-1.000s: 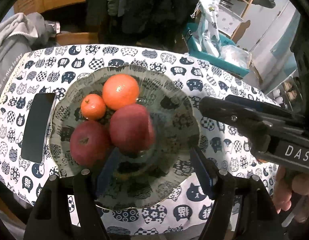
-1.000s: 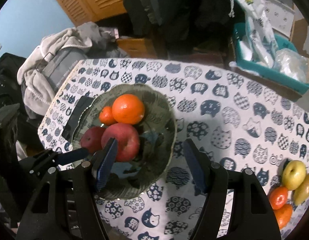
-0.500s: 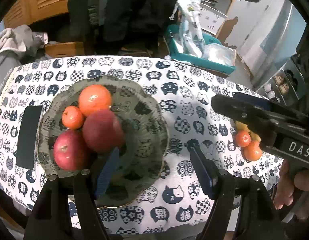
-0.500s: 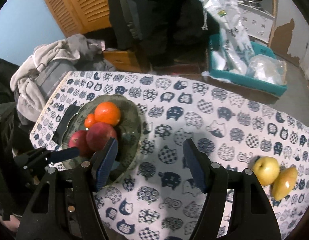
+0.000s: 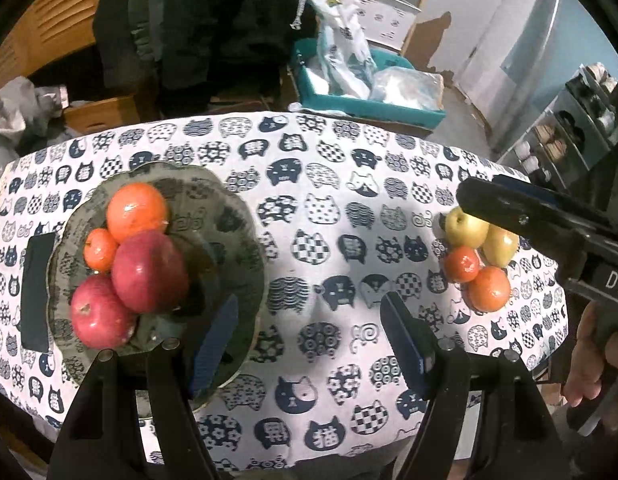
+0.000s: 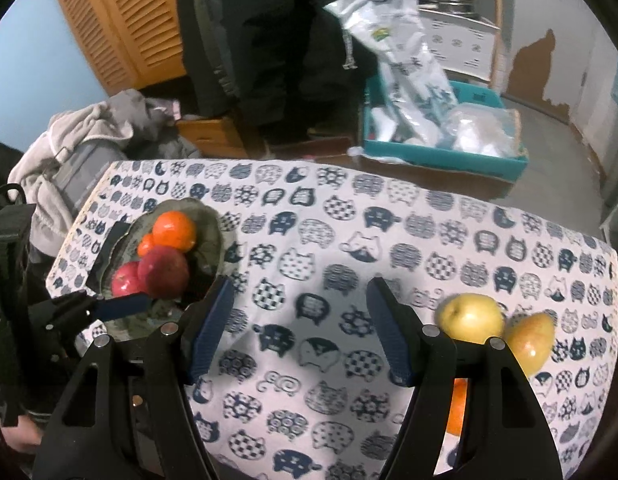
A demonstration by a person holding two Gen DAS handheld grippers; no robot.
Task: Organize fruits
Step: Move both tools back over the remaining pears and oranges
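My left hand-held gripper point(image 5: 309, 342) hangs over the cat-print tabletop point(image 5: 329, 184) with its fingers spread wide and nothing between them. Just ahead and to its left sits the bowl point(image 5: 233, 216), holding two red apples point(image 5: 149, 272), a large orange point(image 5: 137, 212) and a small tangerine point(image 5: 100, 250), all touching; my left finger overlaps the bowl's near rim. A dark flat object point(image 5: 37, 292) lies just beyond the bowl's left side. My right hand-held gripper point(image 6: 299, 326) is likewise spread wide and empty. Beside its right finger lie a yellow apple point(image 6: 469, 316) and a pear point(image 6: 531, 340), touching, with an orange fruit point(image 6: 457, 408) partly hidden behind that finger.
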